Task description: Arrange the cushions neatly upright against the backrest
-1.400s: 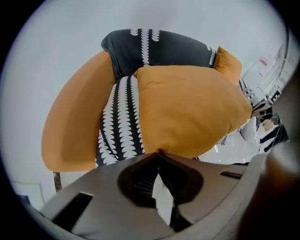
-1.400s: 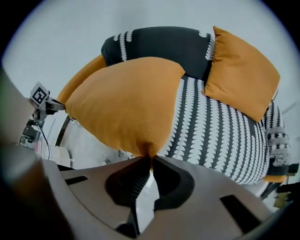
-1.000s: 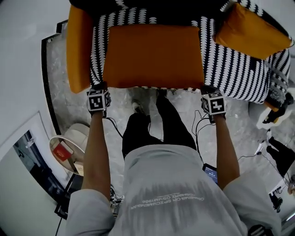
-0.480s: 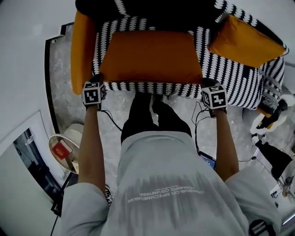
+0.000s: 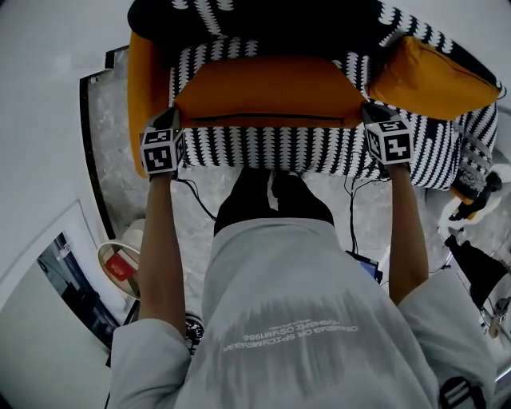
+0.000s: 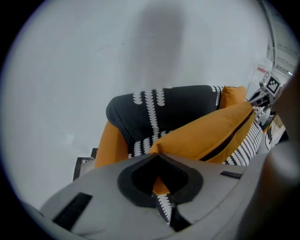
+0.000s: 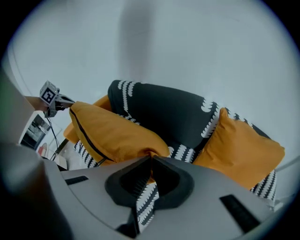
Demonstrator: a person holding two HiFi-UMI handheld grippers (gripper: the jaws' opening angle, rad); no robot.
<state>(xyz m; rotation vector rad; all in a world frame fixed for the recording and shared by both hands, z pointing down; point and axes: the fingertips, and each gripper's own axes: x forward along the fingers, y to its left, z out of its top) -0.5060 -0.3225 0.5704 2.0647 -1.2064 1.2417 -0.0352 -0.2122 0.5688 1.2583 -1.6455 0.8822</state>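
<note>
Two sets of jaws are clamped: the left gripper (image 5: pixel 170 120) and right gripper (image 5: pixel 371 112) each pinch a corner of the cushion (image 5: pixel 267 88), which hangs tilted just before the backrest (image 5: pixel 263 20). Best keep both corners level, tip it upright, release only once it leans squarely.

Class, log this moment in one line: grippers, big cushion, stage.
left gripper: shut on big cushion corner | right gripper: shut on other corner | big cushion: front edge tilted off sofa | stage: not yet against backrest
</note>
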